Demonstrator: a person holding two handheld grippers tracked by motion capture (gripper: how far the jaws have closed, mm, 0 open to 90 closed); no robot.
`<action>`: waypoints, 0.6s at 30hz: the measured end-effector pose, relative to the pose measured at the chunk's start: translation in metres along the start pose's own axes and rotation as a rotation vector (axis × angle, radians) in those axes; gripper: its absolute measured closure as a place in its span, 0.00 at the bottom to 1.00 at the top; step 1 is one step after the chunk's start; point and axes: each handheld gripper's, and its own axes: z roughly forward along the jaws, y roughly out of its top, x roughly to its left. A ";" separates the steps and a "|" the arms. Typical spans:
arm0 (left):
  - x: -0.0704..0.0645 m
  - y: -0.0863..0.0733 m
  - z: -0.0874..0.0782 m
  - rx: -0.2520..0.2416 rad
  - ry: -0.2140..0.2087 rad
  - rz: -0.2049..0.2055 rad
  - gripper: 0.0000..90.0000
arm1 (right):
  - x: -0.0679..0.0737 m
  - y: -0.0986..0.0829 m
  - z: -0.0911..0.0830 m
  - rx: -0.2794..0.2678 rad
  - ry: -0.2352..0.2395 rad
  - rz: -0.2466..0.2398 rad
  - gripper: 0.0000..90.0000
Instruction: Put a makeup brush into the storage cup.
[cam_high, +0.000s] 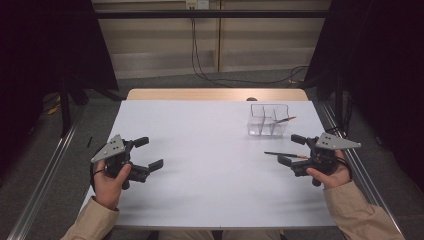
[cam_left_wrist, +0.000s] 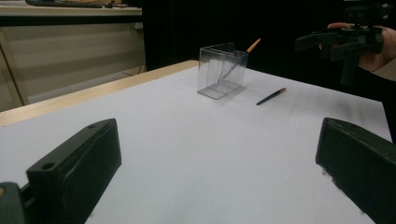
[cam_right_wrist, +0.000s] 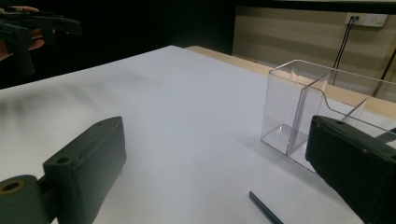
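Paintbrush (cam_high: 286, 155): slim dark handle, orange-brown tip, lying flat on white worktop (cam_high: 210, 165), at 9 o'clock of right tongs (cam_high: 291, 150), jaws spread, empty. Left tongs (cam_high: 148, 152) likewise spread. Clear divided holder (cam_high: 268, 120) carries a second brush (cam_high: 285, 120).

High view looks down; both tool views skim low, sharing the clear box (cam_left_wrist: 221, 71).

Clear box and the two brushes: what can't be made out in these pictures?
- Brush on the table, right gripper view: cut off by the bottom edge, its tip out of frame.
- Brush in the box, high view: its lower end is too small and blurred behind the clear walls.
- Box, right gripper view: its right part is hidden by the gripper's own jaw and the frame edge.
- Box compartment count: unclear in the left gripper view.
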 end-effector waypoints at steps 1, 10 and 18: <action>0.000 0.000 0.000 -0.002 -0.001 -0.004 0.00 | -0.001 0.000 0.000 0.003 -0.003 -0.002 0.05; -0.002 0.001 0.000 -0.001 0.003 -0.001 0.00 | -0.009 0.002 0.003 0.017 -0.020 0.001 0.05; -0.001 0.001 -0.001 0.000 0.005 0.000 0.00 | -0.017 0.004 0.008 0.037 -0.022 -0.004 0.06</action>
